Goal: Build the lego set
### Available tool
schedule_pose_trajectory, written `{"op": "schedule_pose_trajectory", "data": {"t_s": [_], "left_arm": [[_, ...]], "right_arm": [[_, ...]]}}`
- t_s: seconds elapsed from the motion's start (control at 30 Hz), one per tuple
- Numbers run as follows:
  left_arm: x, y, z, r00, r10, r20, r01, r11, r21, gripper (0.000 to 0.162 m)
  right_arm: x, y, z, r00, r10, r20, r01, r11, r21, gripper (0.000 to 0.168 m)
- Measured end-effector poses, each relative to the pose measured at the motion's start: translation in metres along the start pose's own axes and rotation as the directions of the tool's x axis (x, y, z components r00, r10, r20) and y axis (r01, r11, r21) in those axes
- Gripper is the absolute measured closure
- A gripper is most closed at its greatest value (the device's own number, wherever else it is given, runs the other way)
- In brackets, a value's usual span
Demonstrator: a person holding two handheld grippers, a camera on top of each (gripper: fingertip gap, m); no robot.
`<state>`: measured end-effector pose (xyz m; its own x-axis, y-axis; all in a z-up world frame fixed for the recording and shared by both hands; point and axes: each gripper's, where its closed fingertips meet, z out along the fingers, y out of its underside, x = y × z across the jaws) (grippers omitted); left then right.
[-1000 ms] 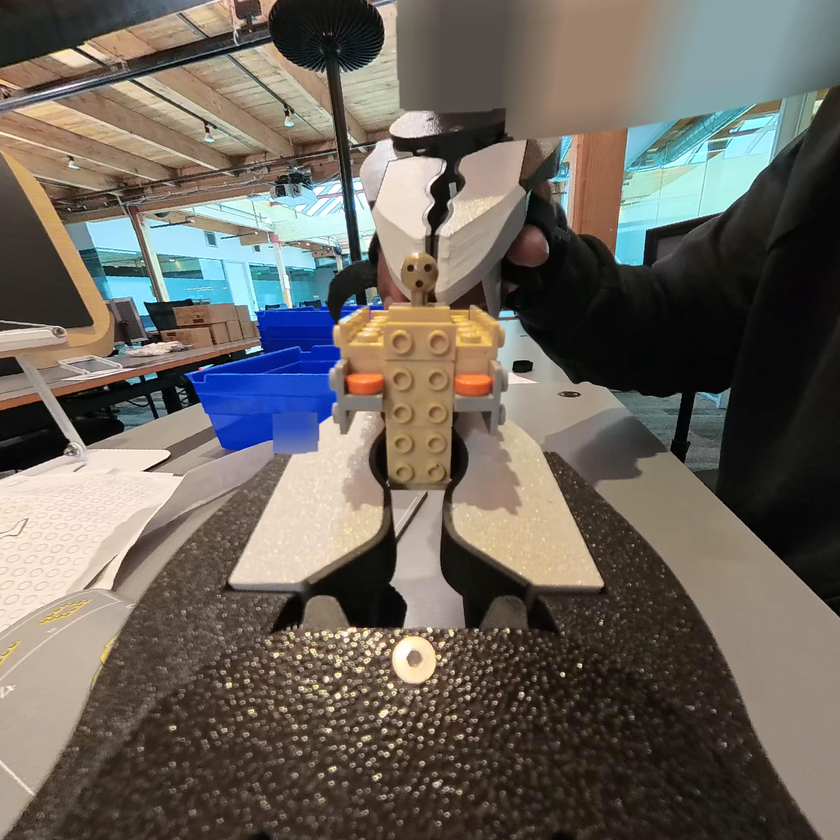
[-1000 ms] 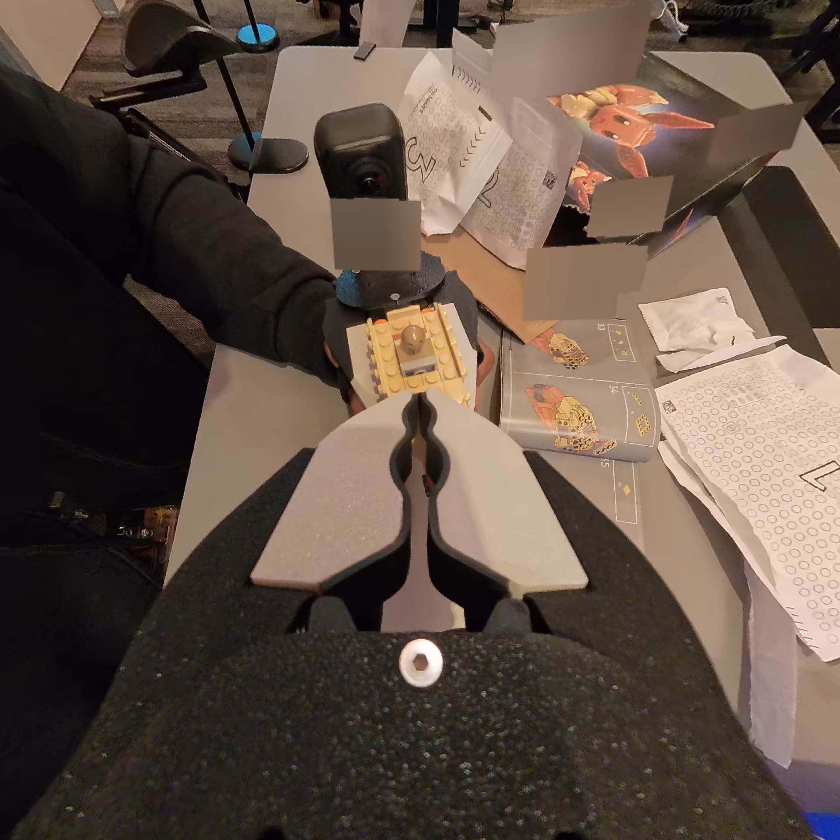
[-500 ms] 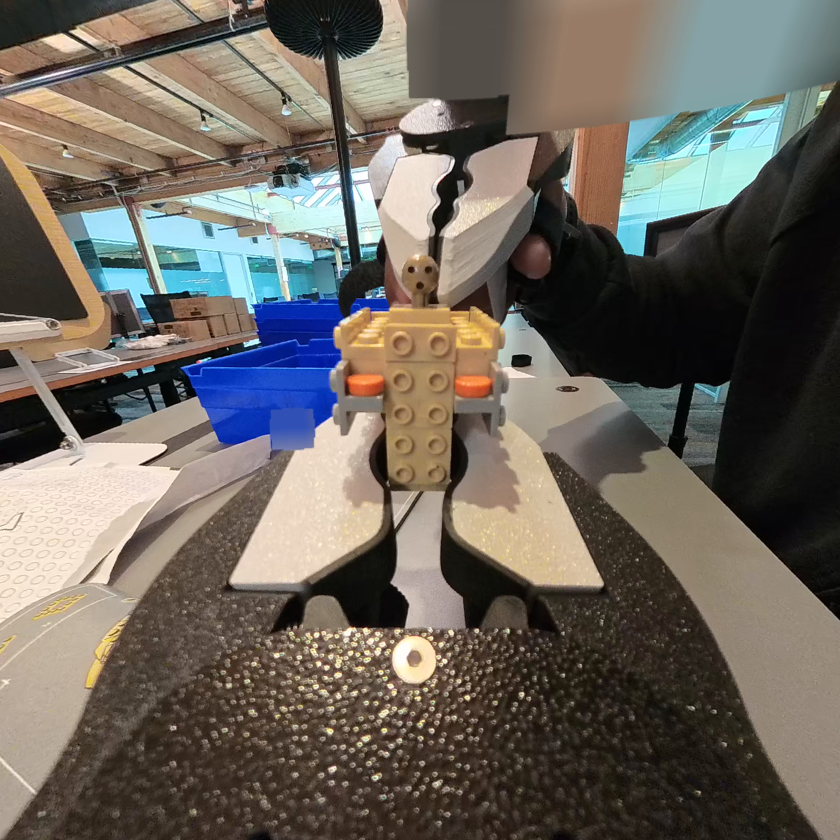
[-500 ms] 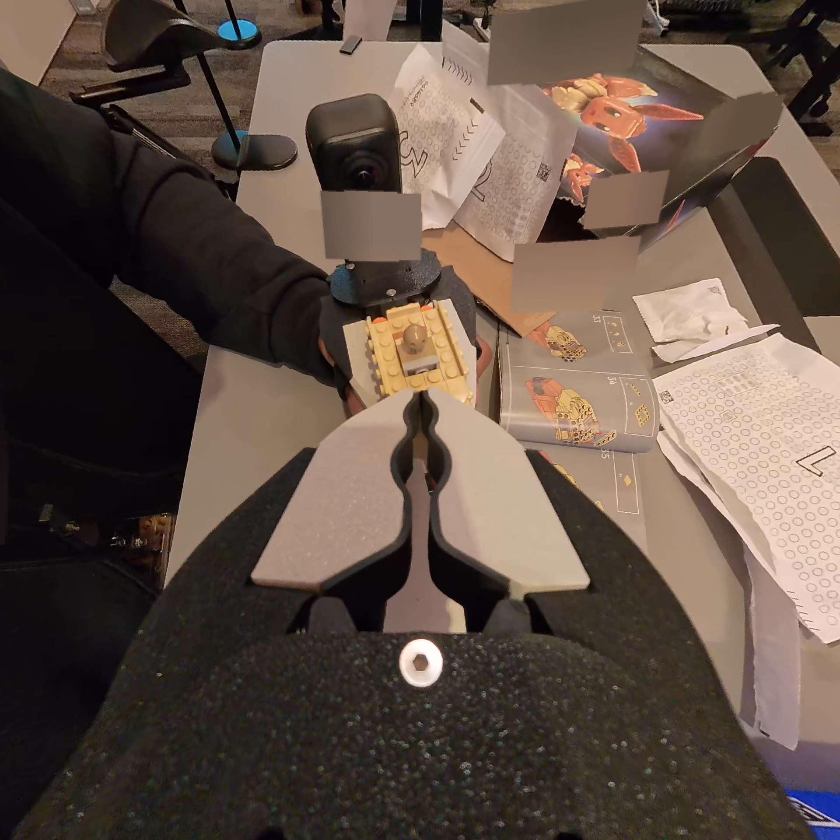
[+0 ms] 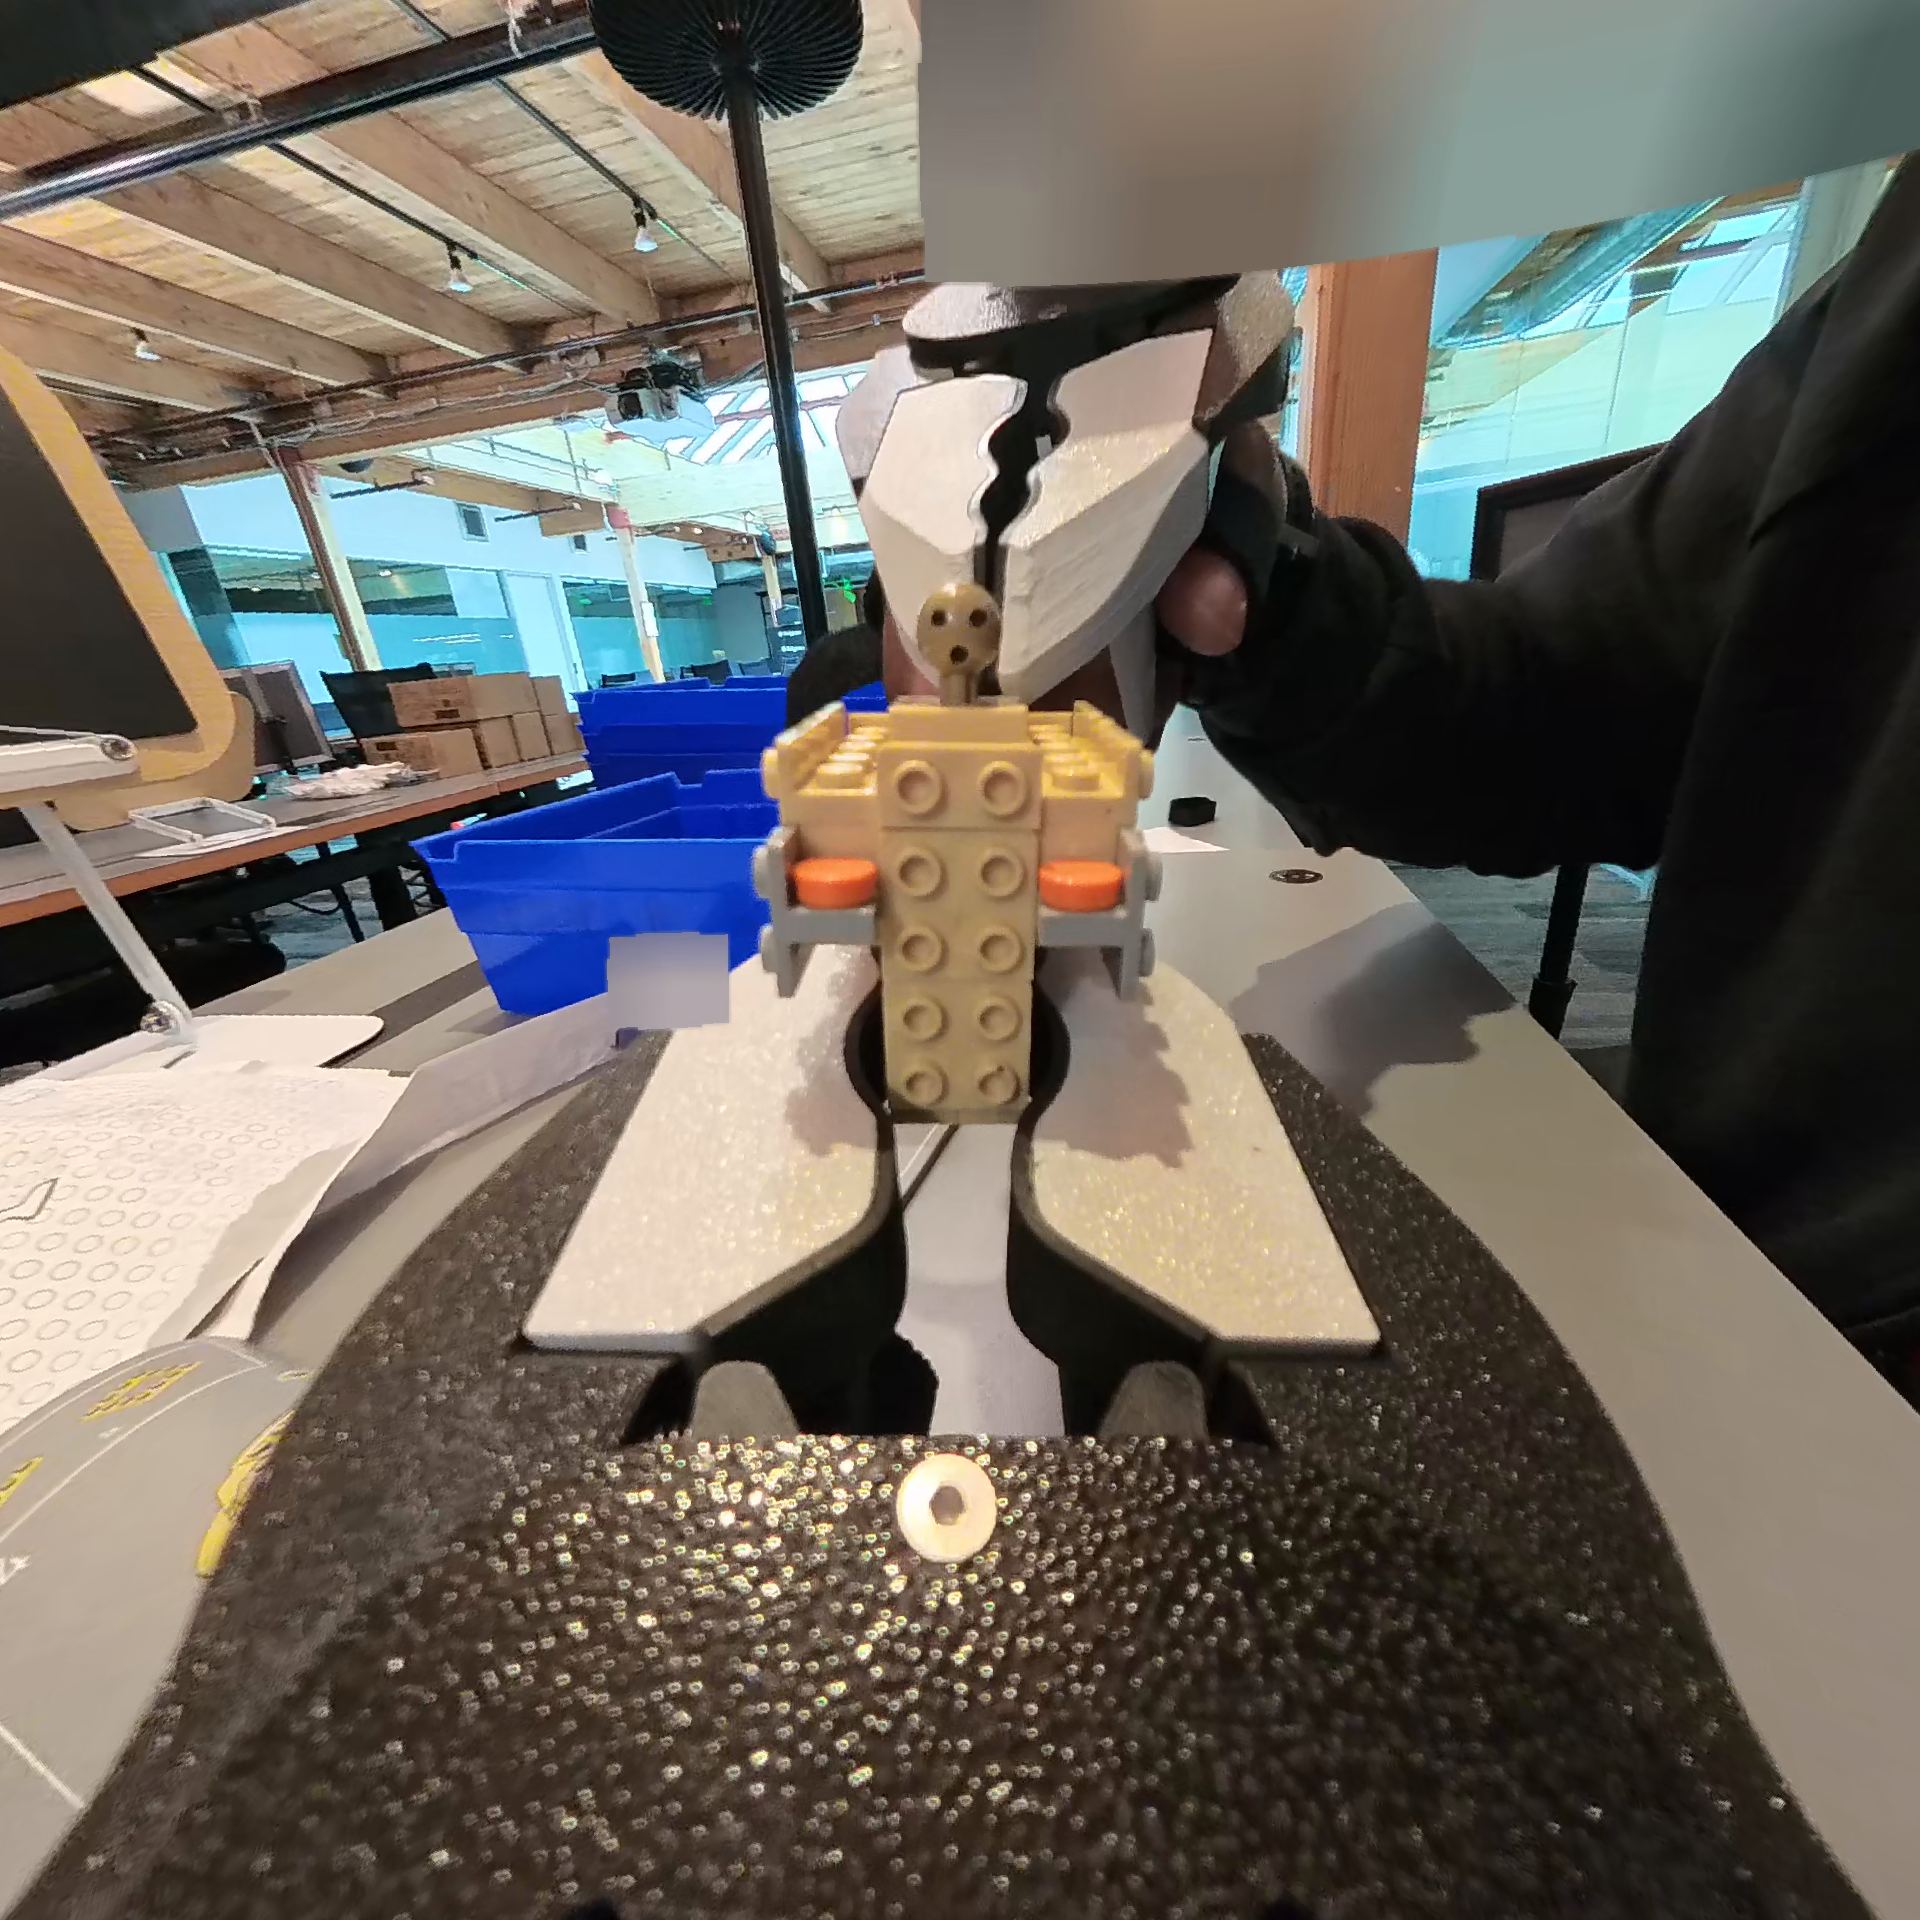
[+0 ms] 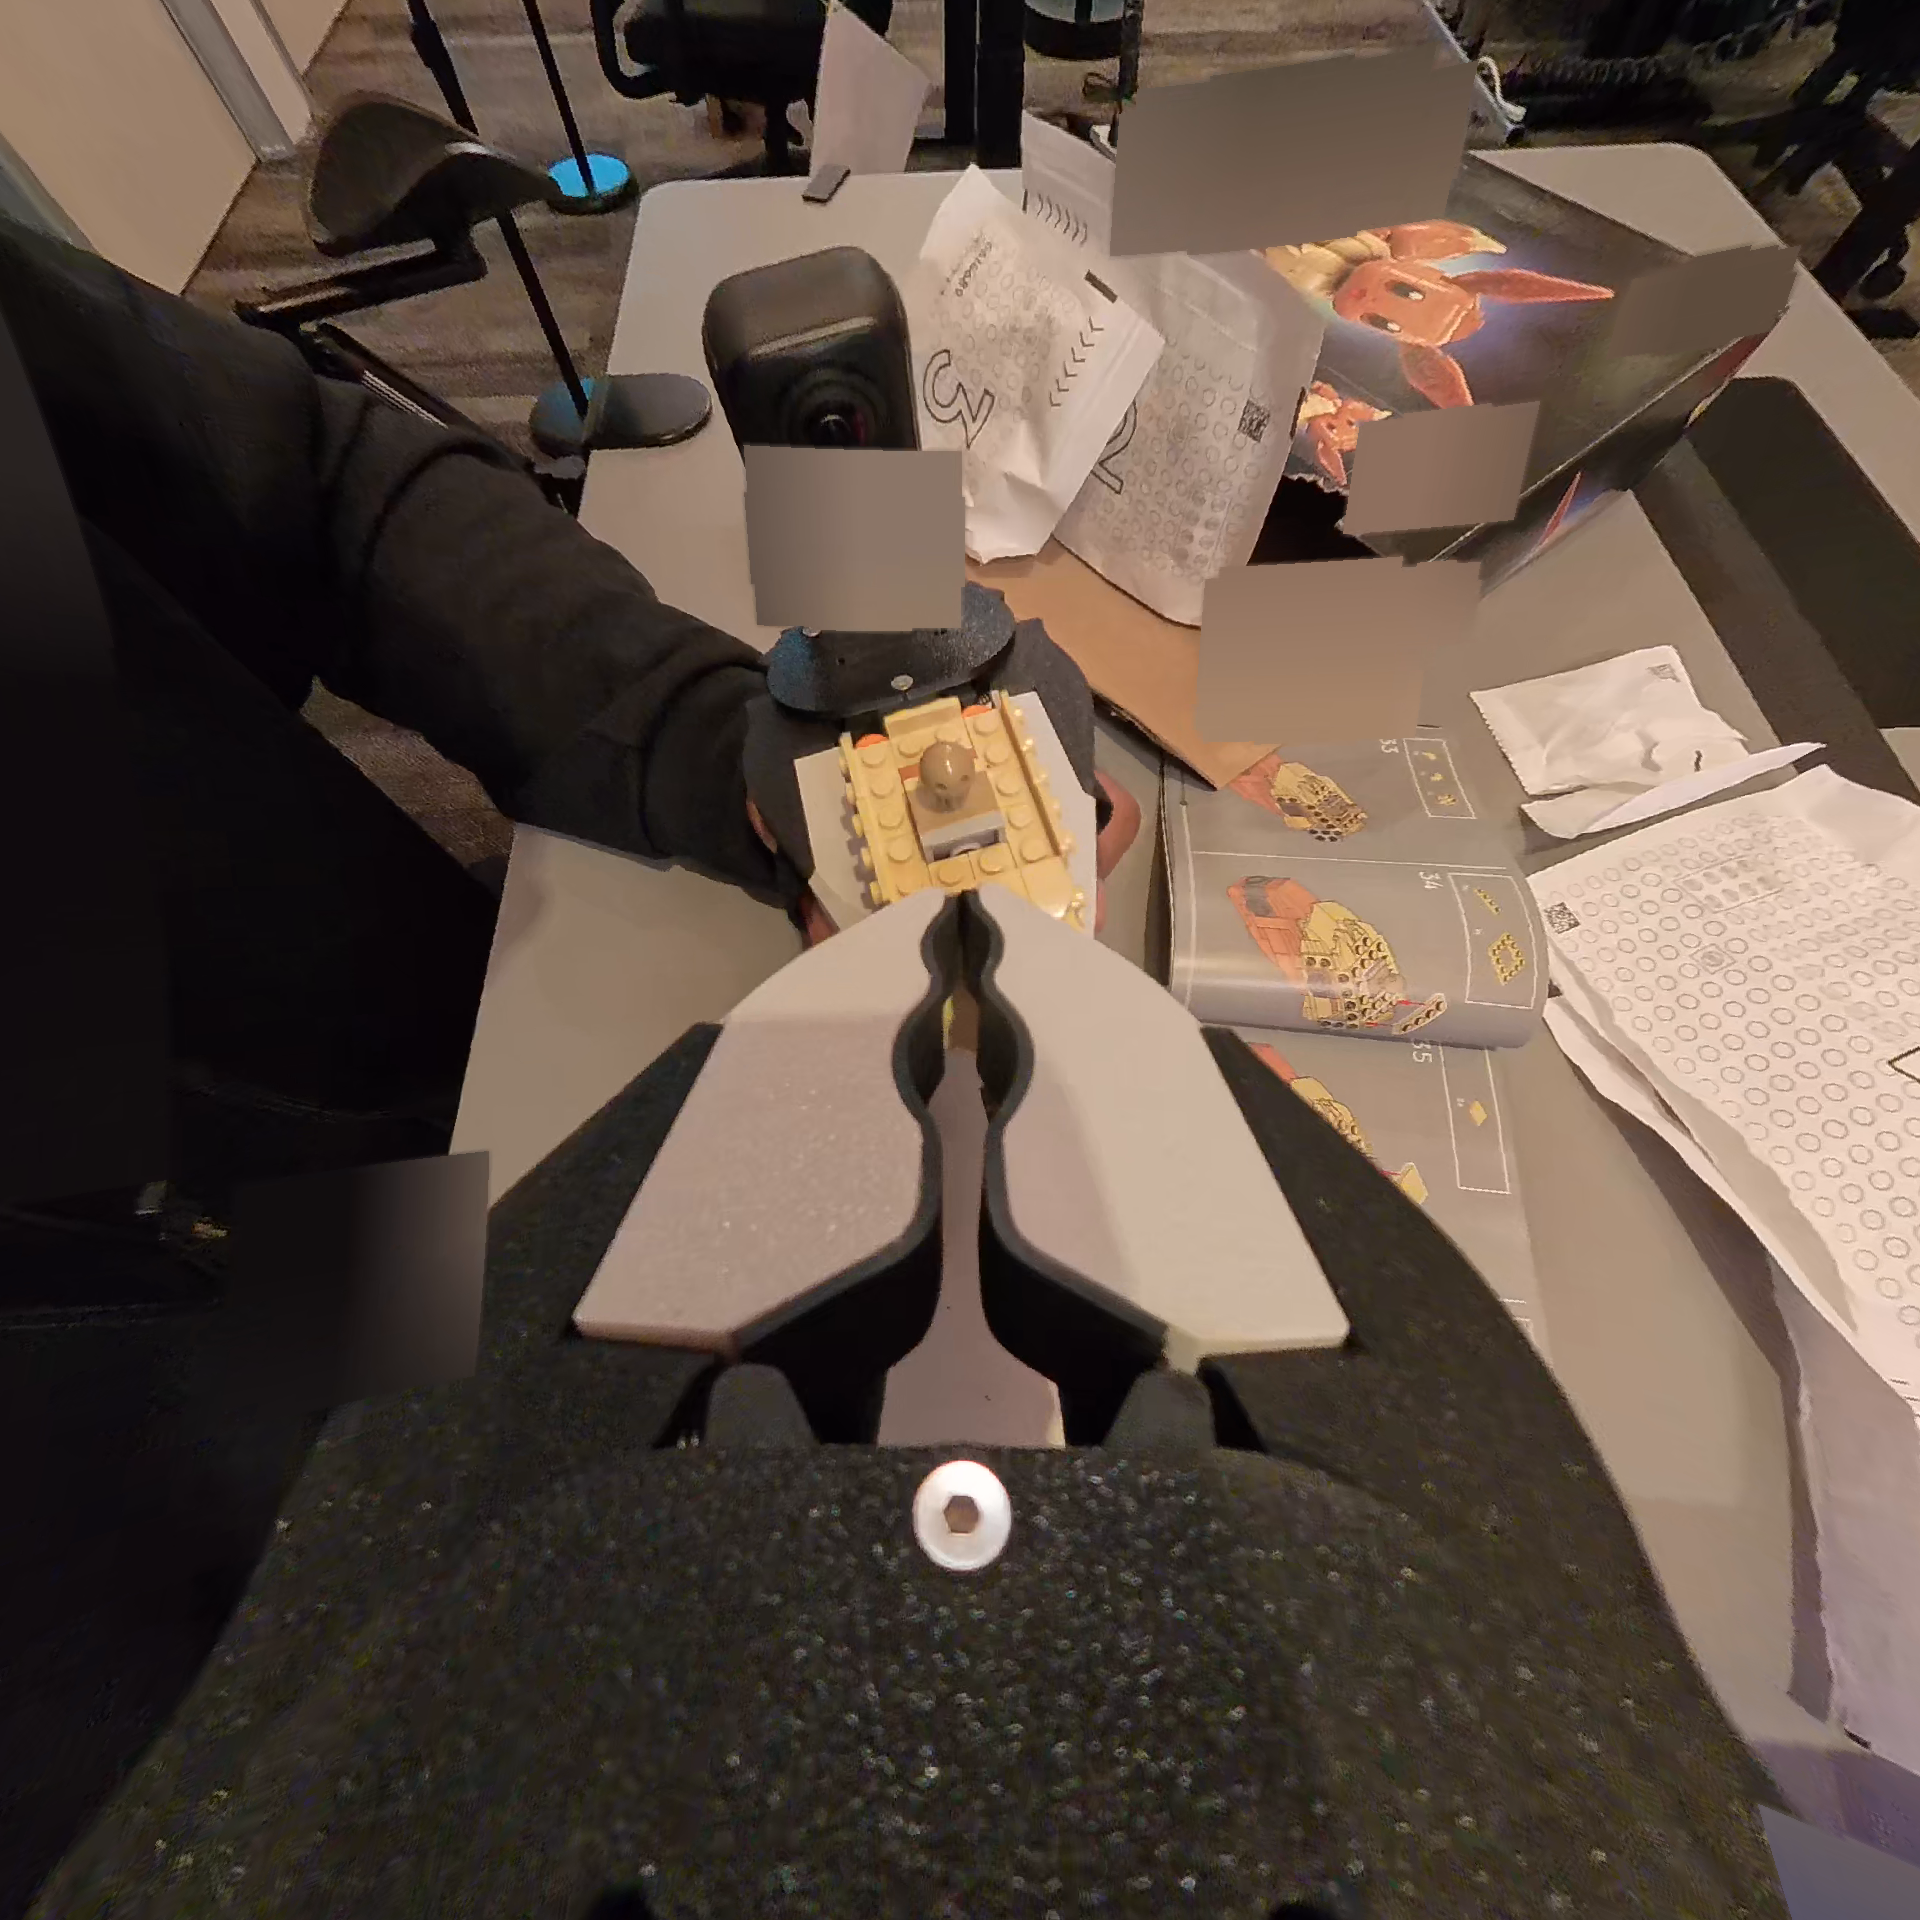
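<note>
Two claws meet: our left gripper clamps the tan lego assembly between its tips; just beyond, our right gripper, pinched closed, hangs above the ball knob. Pressing off-centre could twist the assembly loose.

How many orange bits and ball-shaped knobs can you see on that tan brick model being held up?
Orange round studs on the lego model: 2
Tan ball knob on top: 1
Total: 3
</note>
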<state>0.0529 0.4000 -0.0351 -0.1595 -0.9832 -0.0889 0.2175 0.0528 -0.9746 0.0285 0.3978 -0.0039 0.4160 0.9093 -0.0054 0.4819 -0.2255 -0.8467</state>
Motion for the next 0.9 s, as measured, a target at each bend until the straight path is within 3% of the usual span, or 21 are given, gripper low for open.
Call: {"op": "schedule_pose_trajectory", "data": {"t_s": [0.33, 0.57, 0.73, 0.9], "left_arm": [[0.009, 0.005, 0.006, 0.999, 0.016, -0.040, -0.017, 0.999, -0.034, 0.144], [-0.001, 0.008, 0.007, 1.000, -0.013, -0.009, 0.012, 0.999, -0.048, 0.144], [-0.020, 0.009, 0.000, 0.996, -0.076, 0.051, 0.079, 0.995, -0.064, 0.144], [-0.021, 0.015, 0.002, 0.990, -0.136, 0.037, 0.139, 0.985, -0.105, 0.144]], "right_arm": [[-0.007, 0.006, -0.007, 0.997, 0.053, 0.054, -0.058, 0.995, 0.078, 0.168], [0.007, 0.011, -0.018, 0.999, -0.017, -0.031, 0.023, 0.981, 0.191, 0.166], [0.031, 0.024, -0.031, 0.994, 0.059, -0.088, -0.026, 0.941, 0.337, 0.156], [0.047, 0.047, -0.030, 0.983, 0.154, -0.104, -0.106, 0.922, 0.372, 0.150]]}}
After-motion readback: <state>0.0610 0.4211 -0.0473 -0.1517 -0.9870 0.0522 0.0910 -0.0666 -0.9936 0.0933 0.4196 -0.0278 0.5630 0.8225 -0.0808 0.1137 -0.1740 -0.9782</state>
